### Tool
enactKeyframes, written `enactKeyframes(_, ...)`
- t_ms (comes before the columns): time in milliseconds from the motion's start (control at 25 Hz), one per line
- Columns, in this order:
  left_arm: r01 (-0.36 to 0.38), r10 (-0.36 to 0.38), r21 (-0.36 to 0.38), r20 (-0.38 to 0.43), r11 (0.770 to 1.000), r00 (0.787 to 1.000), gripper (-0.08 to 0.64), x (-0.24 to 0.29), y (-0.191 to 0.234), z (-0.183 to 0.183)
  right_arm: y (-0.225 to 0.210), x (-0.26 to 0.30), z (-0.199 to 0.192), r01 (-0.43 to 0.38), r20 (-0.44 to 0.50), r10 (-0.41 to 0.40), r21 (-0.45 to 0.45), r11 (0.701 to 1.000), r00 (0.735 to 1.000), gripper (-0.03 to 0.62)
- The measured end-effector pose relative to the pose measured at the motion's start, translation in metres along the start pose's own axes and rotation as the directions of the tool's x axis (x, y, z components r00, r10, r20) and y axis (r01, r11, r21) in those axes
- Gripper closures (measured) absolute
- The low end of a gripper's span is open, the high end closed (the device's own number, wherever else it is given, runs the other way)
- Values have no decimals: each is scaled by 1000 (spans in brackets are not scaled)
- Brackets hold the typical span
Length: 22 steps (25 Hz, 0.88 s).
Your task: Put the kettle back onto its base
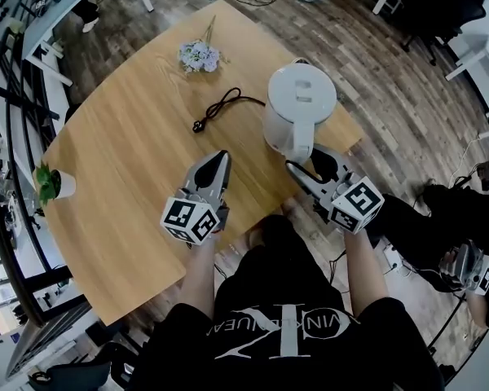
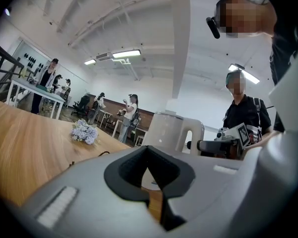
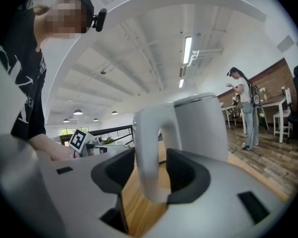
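Note:
A white kettle (image 1: pixel 297 104) stands upright near the right edge of the wooden table (image 1: pixel 130 153). Its base is hidden under it, and a black cord (image 1: pixel 222 106) runs up to its foot. My right gripper (image 1: pixel 304 158) comes in from the near side and is shut on the kettle's handle (image 3: pixel 149 133), which fills the gap between the dark pads (image 3: pixel 186 170). My left gripper (image 1: pixel 222 157) hovers over the table left of the kettle, shut on nothing. From the left gripper (image 2: pixel 151 170) the kettle (image 2: pixel 169 130) shows ahead to the right.
A bunch of pale flowers (image 1: pixel 199 55) lies at the table's far side, and a small potted plant (image 1: pixel 50 184) stands at its left edge. The cord's plug (image 1: pixel 198 125) rests mid-table. A second person (image 1: pixel 473 271) holding a gripper sits on the right, and other people stand further off.

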<state>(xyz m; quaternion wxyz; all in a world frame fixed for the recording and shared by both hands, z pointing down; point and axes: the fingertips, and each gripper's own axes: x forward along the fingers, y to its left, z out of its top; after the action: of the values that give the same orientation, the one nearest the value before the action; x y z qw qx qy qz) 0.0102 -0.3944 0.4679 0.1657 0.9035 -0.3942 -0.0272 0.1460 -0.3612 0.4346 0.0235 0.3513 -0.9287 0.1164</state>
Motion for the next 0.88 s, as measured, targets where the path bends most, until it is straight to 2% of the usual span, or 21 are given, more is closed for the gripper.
enactKeyframes(320, -9, 9, 13, 8, 1000, 1000, 549, -12, -2, 3, 2, -16, 5, 84, 11, -84, 10, 996, 996, 422)
enactKeyframes(480, -21, 21, 29, 16, 999, 1000, 549, -24, -3, 4, 0, -27, 4, 175, 32, -176, 26, 984, 984, 425)
enactKeyframes(760, -36, 33, 63, 48, 997, 998, 549, -42, -7, 14, 9, -40, 14, 288, 76, -289, 27, 957, 954, 529)
enactKeyframes(880, -43, 38, 82, 56, 996, 998, 549, -51, -10, 17, 15, -46, 19, 325, 98, -326, 23, 945, 940, 548)
